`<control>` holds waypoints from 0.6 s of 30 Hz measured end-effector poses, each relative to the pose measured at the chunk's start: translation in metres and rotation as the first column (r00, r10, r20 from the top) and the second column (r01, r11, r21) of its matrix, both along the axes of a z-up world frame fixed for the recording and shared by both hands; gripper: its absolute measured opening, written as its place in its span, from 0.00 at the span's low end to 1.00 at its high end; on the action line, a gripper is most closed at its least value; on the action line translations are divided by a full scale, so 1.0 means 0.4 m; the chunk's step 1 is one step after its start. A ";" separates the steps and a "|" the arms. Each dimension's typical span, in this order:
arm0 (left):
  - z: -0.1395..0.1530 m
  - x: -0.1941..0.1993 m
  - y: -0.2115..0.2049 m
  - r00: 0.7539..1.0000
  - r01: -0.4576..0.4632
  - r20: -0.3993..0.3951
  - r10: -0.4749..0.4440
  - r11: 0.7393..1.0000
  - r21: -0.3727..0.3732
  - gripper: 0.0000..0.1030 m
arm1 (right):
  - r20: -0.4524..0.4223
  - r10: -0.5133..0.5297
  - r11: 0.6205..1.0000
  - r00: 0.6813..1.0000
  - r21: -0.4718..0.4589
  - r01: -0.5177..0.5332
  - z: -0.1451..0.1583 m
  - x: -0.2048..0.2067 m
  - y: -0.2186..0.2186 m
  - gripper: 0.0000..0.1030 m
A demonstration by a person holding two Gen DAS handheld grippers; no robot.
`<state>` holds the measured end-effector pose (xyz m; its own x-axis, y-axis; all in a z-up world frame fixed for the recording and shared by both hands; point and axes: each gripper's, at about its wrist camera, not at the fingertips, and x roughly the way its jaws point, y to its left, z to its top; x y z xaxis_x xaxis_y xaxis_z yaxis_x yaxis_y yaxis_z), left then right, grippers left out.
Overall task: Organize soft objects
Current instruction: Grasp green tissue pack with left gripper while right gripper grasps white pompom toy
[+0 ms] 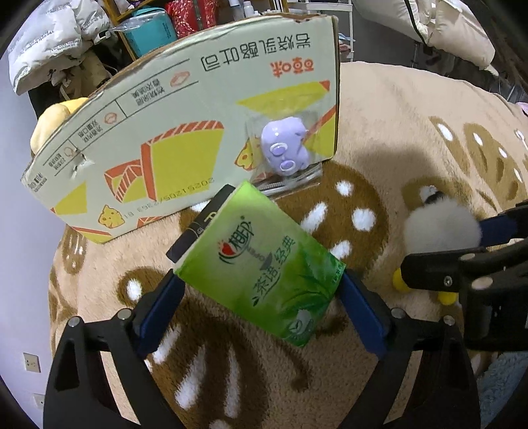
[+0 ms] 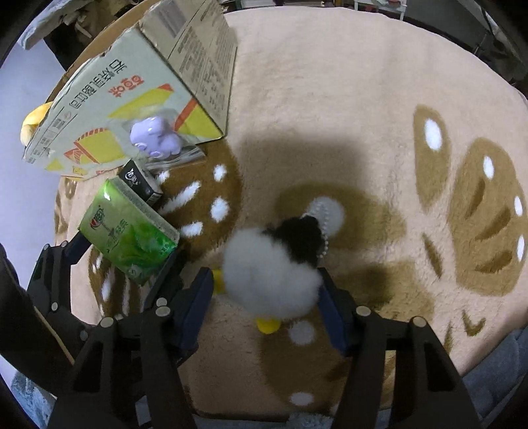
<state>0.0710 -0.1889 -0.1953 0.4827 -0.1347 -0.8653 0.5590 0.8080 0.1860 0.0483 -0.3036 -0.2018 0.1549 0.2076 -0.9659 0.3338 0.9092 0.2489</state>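
My left gripper point(image 1: 260, 290) is shut on a green tissue pack point(image 1: 264, 267), held tilted above the rug; the pack also shows in the right wrist view point(image 2: 128, 231). My right gripper point(image 2: 267, 290) is shut on a fluffy white and black plush with yellow feet point(image 2: 274, 264), which also shows in the left wrist view point(image 1: 442, 224). A cardboard box point(image 1: 184, 125) lies on its side at the back left. A purple toy in a clear bag point(image 1: 287, 148) leans against it. A black small pack point(image 2: 140, 184) lies just beyond the tissue pack.
A tan rug with brown and white patterns point(image 2: 363, 99) covers the floor. A yellow plush point(image 1: 52, 122) pokes out behind the box. Coats, shelves and bins stand behind the box point(image 1: 148, 29). A white wall is at the left.
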 end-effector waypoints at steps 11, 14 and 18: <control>-0.021 0.015 0.035 1.000 -0.019 -0.025 0.018 1.000 -0.020 0.67 | 0.005 0.013 0.997 1.000 0.078 -0.013 -0.021 0.020 0.039 0.21; -0.022 0.027 0.049 0.999 -0.017 -0.028 0.016 1.000 -0.025 0.66 | 0.018 0.019 0.998 1.000 0.063 -0.020 -0.015 0.025 0.044 0.20; -0.005 0.030 0.065 0.999 -0.019 -0.028 0.018 0.999 -0.037 0.66 | 0.039 0.029 0.999 0.999 0.033 -0.030 -0.001 0.031 0.048 0.19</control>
<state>0.0828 -0.1628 -0.1972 0.4618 -0.1584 -0.8727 0.5480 0.8246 0.1403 0.0605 -0.2845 -0.2021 0.1851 0.2447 -0.9518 0.2966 0.9094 0.2915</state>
